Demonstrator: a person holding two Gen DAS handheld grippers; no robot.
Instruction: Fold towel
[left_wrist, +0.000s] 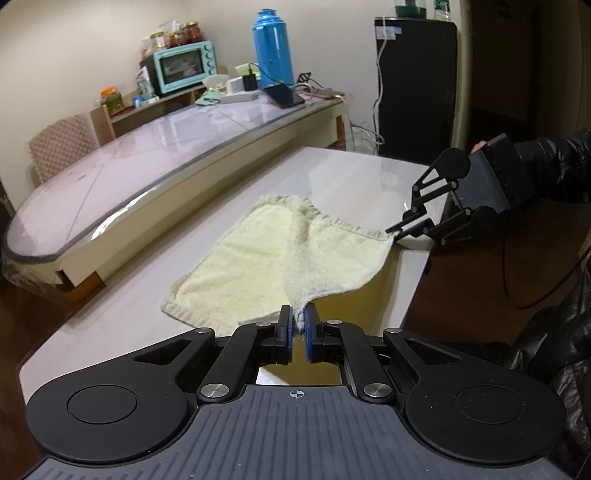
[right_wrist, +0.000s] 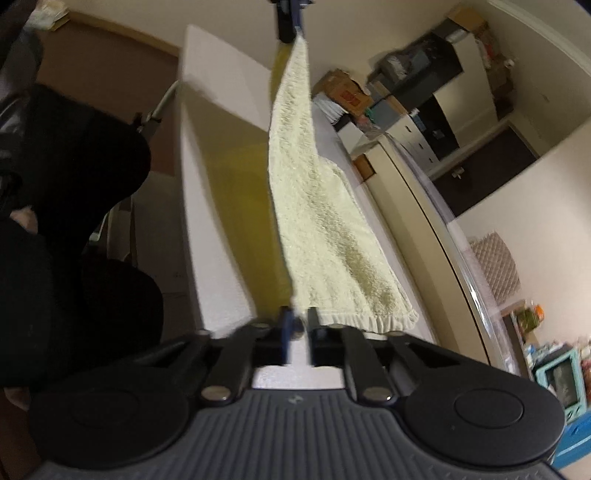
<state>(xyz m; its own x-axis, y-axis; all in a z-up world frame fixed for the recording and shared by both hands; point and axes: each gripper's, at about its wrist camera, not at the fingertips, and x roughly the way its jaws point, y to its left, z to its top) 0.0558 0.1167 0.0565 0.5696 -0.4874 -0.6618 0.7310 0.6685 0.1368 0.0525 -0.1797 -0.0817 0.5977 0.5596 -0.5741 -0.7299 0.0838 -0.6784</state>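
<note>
A pale yellow terry towel (left_wrist: 266, 258) lies on the white table (left_wrist: 122, 321), its near edge lifted off the surface. My left gripper (left_wrist: 298, 321) is shut on the towel's near corner, the cloth pinched between the blue pads. In the left wrist view my right gripper (left_wrist: 397, 230) is shut on the towel's far right corner by the table edge. The right wrist view shows the towel (right_wrist: 314, 221) stretched taut from my right gripper (right_wrist: 300, 325) up to the left gripper (right_wrist: 291, 22) at the top. The far half of the towel rests flat.
A long glass-topped table (left_wrist: 184, 147) runs alongside on the left, carrying a teal oven (left_wrist: 184, 66), a blue thermos (left_wrist: 271, 44) and small clutter. A black fridge (left_wrist: 413, 85) stands behind. A person's dark sleeve (left_wrist: 550, 166) holds the right gripper. The table's edge (left_wrist: 421, 280) drops off at the right.
</note>
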